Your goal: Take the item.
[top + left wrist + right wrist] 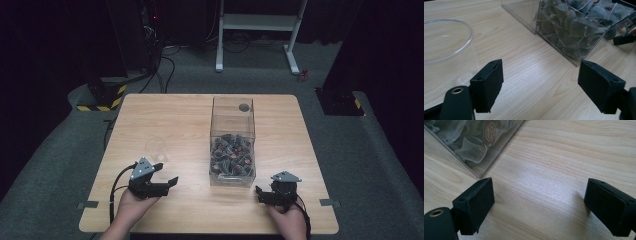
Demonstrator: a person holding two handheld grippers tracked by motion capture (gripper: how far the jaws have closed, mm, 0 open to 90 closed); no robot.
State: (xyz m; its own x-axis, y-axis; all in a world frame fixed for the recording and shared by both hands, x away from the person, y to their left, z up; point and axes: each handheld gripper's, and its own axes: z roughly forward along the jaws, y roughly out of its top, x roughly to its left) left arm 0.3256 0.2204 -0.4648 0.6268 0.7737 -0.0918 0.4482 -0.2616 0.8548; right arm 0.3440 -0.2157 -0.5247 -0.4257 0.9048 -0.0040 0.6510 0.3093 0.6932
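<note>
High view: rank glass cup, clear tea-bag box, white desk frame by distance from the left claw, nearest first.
From the left claw:
1. Glass cup, just beyond it on the table.
2. Clear tea-bag box, to its right, mid-table.
3. White desk frame, on the floor past the table's far edge.

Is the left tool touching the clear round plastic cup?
Apart. In the left gripper view, the left tool stands open with bare wood between its near jaw and the clear round plastic cup, which sits just beyond it.
</note>
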